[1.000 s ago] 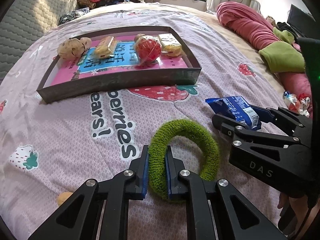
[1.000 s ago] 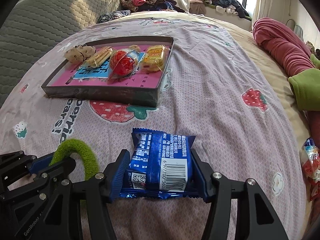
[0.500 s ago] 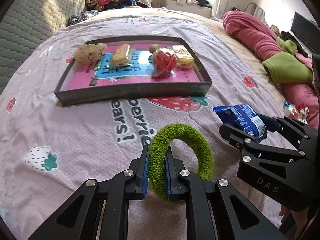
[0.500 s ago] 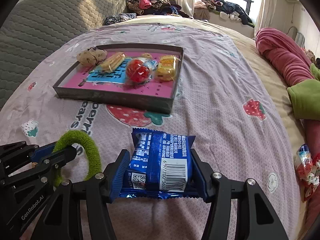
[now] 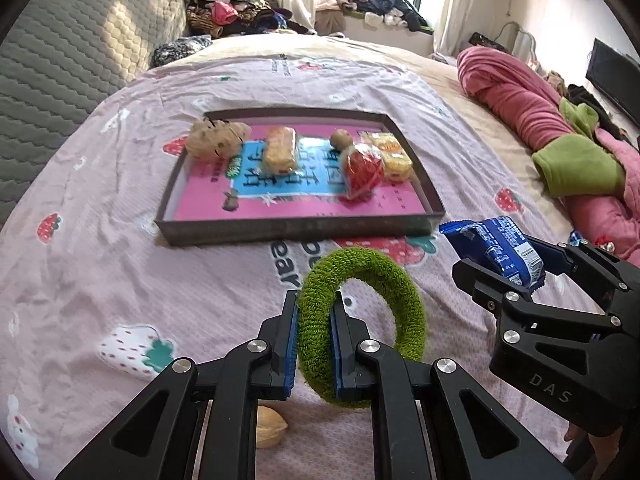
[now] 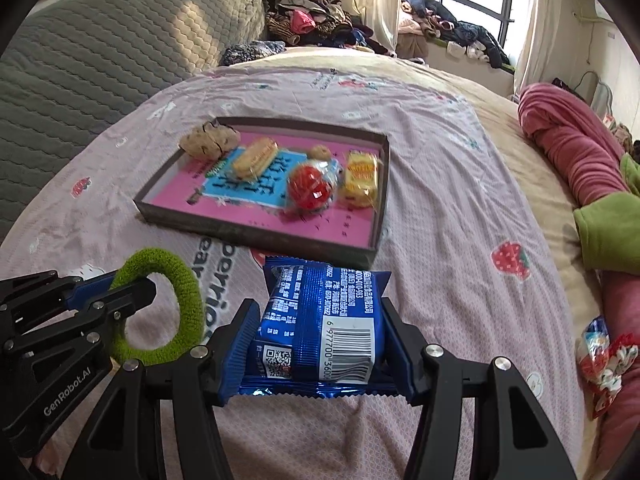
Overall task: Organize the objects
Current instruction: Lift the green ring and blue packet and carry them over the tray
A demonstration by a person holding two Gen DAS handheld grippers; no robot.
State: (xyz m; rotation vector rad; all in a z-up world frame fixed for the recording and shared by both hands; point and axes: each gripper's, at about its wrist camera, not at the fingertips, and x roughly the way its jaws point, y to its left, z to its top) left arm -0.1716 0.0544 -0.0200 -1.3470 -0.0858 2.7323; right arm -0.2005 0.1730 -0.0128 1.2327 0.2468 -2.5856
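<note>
My left gripper [image 5: 314,312] is shut on a fuzzy green hair ring [image 5: 400,296], lifted above the pink strawberry bedsheet. Beside it on the right, my right gripper [image 6: 318,320] is shut on a blue snack packet [image 6: 320,320], also off the bed. Ahead lies a shallow dark tray [image 5: 296,226] with a pink and blue floor. It holds a beige scrunchie [image 5: 210,140], a wrapped biscuit [image 5: 280,154], a red wrapped ball [image 5: 362,170], a yellow packet [image 5: 392,156] and a small nut [image 5: 340,138]. The same tray [image 6: 256,236] shows in the right wrist view, with the green ring [image 6: 188,300] at lower left.
A walnut [image 5: 270,426] lies on the sheet under my left gripper. A rolled pink and green blanket [image 5: 532,108] runs along the right side. Red and white wrapped sweets [image 6: 604,356] sit at the right edge. A grey quilted headboard [image 6: 100,52] and piled clothes [image 6: 312,20] stand behind.
Both grippers have risen off the sheet with the green ring and the blue packet still held. The tray now sits farther off and higher in both views; a walnut has come into sight.
</note>
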